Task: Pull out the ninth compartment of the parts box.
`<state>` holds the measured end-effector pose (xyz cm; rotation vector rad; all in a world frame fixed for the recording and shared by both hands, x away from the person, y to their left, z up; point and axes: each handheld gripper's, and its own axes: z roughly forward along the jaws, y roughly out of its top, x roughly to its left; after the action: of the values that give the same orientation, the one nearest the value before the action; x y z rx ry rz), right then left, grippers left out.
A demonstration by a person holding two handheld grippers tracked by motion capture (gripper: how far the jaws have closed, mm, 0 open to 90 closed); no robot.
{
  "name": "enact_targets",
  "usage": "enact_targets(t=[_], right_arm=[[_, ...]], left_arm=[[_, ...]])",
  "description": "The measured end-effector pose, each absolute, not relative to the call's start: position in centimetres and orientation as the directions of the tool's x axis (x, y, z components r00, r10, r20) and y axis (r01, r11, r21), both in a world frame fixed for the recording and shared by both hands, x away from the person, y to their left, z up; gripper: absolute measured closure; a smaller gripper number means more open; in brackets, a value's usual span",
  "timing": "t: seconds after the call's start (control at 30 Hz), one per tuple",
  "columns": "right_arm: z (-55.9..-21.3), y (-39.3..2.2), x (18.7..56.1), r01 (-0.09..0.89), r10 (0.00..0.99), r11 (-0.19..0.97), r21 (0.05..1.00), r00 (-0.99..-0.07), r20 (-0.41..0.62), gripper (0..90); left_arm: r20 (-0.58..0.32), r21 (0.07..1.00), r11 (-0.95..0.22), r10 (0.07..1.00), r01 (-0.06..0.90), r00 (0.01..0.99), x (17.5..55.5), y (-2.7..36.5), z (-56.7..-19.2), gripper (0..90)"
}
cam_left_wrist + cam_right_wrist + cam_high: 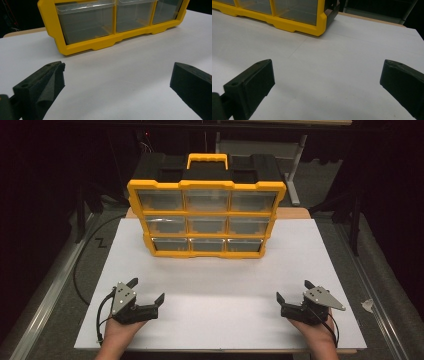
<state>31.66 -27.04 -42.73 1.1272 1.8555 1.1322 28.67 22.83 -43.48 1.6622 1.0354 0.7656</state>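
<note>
The white table top (220, 290) lies bare between the left gripper (148, 289) and the right gripper (291, 291), so a hand can pass freely there from side to side. Both grippers stand with their jaws wide apart and nothing is between them. Toward the far side, the one obstacle is the yellow drawer cabinet (206, 217), which stands upright in the middle of the far edge, well apart from both grippers. To the left and right of the cabinet, strips of the white surface stay free up to the table edge.
</note>
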Motion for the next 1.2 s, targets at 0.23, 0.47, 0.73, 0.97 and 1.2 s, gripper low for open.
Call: enact_targets(t=[0.23, 0.47, 0.73, 0.97, 1.2], right_arm=[[-42.7, -26.6, 32.0, 0.325, 0.914, 0.256, 0.911, -0.389, -0.118, 1.0], [-42.8, -25.6, 33.0, 0.332, 0.911, 0.267, 0.905, -0.392, -0.124, 1.0], [-42.8, -24.6, 34.9, 0.340, 0.912, 0.281, 0.897, -0.385, -0.140, 1.0], [-42.9, -23.6, 36.4, 0.336, 0.915, 0.288, 0.897, -0.374, -0.154, 1.0], [-43.0, -22.4, 39.1, 0.339, 0.925, 0.270, 0.901, -0.350, -0.145, 2.0]], left_arm=[[0.011, 0.952, -0.143, 0.901, 0.271, 0.434, 28.7, 22.8, -43.5, 0.3], [0.014, 0.952, -0.146, 0.898, 0.269, 0.440, 28.8, 22.9, -43.5, 0.3], [0.010, 0.956, -0.142, 0.892, 0.258, 0.452, 28.8, 22.9, -43.6, 0.3], [0.014, 0.956, -0.144, 0.892, 0.256, 0.451, 28.8, 22.9, -43.6, 0.3], [0.022, 0.955, -0.151, 0.895, 0.256, 0.445, 28.8, 22.9, -43.7, 0.3]])
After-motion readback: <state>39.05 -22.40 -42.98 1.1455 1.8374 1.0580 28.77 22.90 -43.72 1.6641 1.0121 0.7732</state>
